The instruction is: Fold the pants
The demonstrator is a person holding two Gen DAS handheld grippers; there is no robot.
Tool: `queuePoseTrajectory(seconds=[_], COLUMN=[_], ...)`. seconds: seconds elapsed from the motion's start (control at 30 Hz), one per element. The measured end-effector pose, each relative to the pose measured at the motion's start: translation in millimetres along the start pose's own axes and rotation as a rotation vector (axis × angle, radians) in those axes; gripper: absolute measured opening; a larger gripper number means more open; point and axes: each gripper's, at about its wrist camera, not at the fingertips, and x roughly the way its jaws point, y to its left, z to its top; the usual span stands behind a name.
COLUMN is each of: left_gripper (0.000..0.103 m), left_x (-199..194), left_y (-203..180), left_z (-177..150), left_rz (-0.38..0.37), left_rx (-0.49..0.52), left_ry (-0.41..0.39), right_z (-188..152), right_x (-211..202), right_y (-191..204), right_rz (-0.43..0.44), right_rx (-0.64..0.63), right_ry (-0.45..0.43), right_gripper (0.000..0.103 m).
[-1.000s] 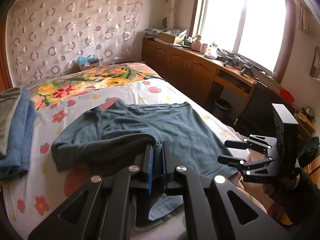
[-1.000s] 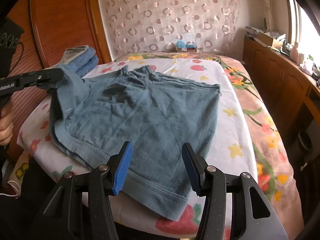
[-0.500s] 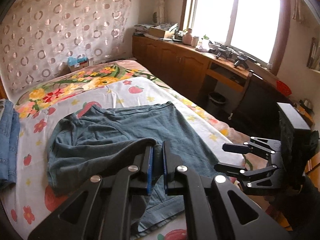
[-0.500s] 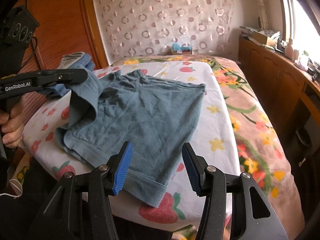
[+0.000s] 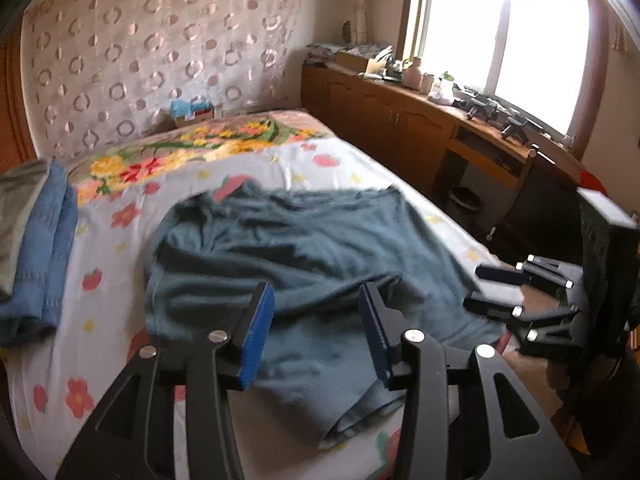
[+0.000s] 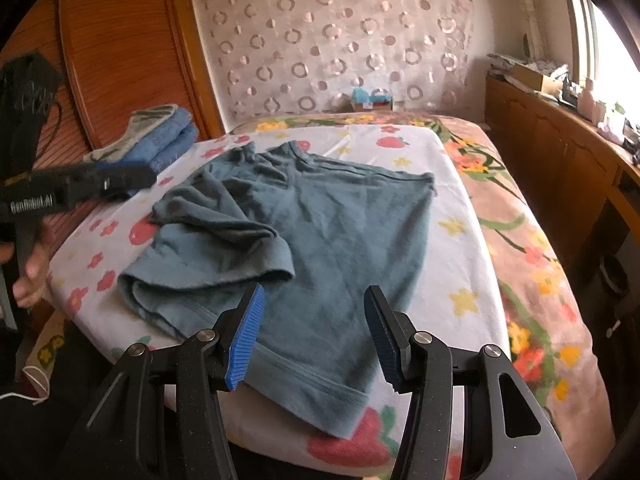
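Observation:
Teal-blue short pants (image 5: 320,240) lie on the flowered bed sheet (image 5: 100,320). Their left part is loosely doubled over the rest in a crumpled fold (image 6: 224,236). My left gripper (image 5: 315,294) hovers over the near side of the pants. Its jaws are opening and nothing is between the blue pads. From the right wrist view it (image 6: 136,176) hangs at the left, above the bed's edge and clear of the cloth. My right gripper (image 6: 315,292) stands open above the near hem of the pants (image 6: 340,220), holding nothing. It also shows at the right of the left view, the right gripper (image 5: 492,284).
A stack of folded blue and grey garments (image 6: 160,136) lies at the bed's left edge by the wooden headboard (image 6: 120,52). A tissue box (image 5: 192,110) sits at the far end. Wooden cabinets (image 5: 400,128) run along the right under the window. A hand (image 6: 28,276) holds the left tool.
The left gripper carried the pinched pant edge over the pants, then opened and let it go. The cloth now lies folded on the rest. The right gripper stayed open and still.

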Motion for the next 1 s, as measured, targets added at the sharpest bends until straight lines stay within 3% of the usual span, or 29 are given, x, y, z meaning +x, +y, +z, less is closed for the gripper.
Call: queuePoseTrajectory(seconds=[0.2, 0.6, 0.83, 1.0], left_gripper=[0.053, 0.054, 0.056, 0.058], left_x=[11.0, 32.4, 29.9, 28.3], left_y=[18.8, 32.9, 32.4, 31.8], left_z=[-26.6, -60.9, -66.8, -69.9], left_rz=[0.012, 0.08, 0.089, 0.096], left_rx=[-0.036, -0.068, -0.045, -0.034], left_ry=[0.054, 0.134, 0.091, 0.052], right_z=[10.3, 18.9, 16.3, 17.2], right_x=[13.7, 48.3, 57.9, 61.0], right_y=[9.5, 18.9, 18.3, 18.9], right_rz=[0.02, 0.037, 0.04, 0.06], right_rx=[-0.02, -0.056, -0.055, -0.052], right_ry=[0.003, 0.066, 0.086, 0.09], right_gripper=[0.053, 0.043, 0.04, 0.029])
